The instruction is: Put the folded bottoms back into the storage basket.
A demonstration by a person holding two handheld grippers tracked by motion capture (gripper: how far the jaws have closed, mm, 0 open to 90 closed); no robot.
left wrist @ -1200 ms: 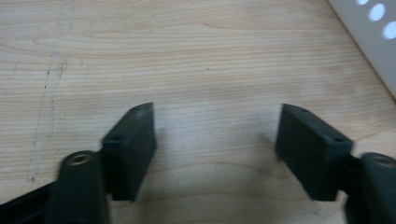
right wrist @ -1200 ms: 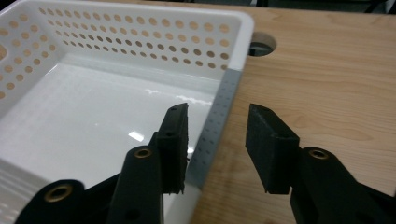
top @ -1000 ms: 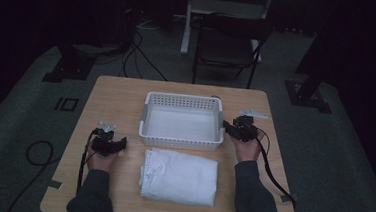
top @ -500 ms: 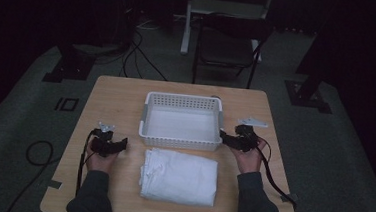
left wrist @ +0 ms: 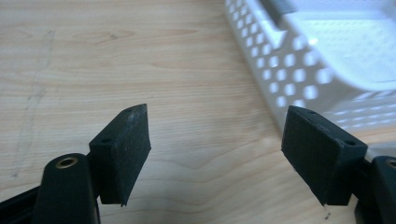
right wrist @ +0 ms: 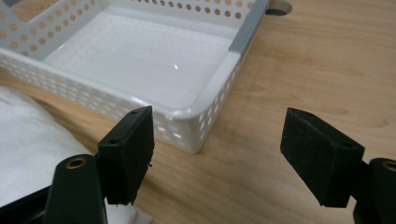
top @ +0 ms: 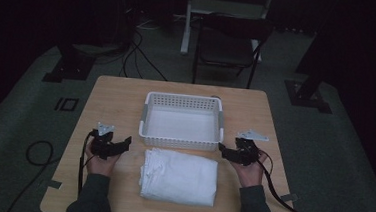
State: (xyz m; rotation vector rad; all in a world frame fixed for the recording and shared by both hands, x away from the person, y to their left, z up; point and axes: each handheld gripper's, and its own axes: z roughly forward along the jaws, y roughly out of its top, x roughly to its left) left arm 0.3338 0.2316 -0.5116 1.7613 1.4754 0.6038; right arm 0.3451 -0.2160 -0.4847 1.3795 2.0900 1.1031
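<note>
A white perforated basket [top: 184, 98] stands empty at the middle of the wooden table [top: 121, 96]. A folded white cloth [top: 180, 176] lies just in front of it. My left gripper [top: 126, 143] is left of the cloth and points right at the basket's near left corner [left wrist: 299, 65]. Its jaws [left wrist: 217, 114] have just been opening, with bare wood between them. My right gripper [top: 222, 150] is right of the cloth, at the basket's near right corner [right wrist: 205, 109]. Its jaws [right wrist: 219, 115] have also just been opening and hold nothing. The cloth [right wrist: 32, 140] shows beside its left jaw.
A dark chair [top: 228, 43] stands beyond the table's far edge. Cables [top: 37, 150] lie on the floor at the left, and stand bases [top: 68, 70] flank the table. A round hole [right wrist: 279, 7] is in the tabletop behind the basket.
The right gripper has drawn back from the basket's right side toward the person, to its near right corner. The left gripper has hardly shifted.
</note>
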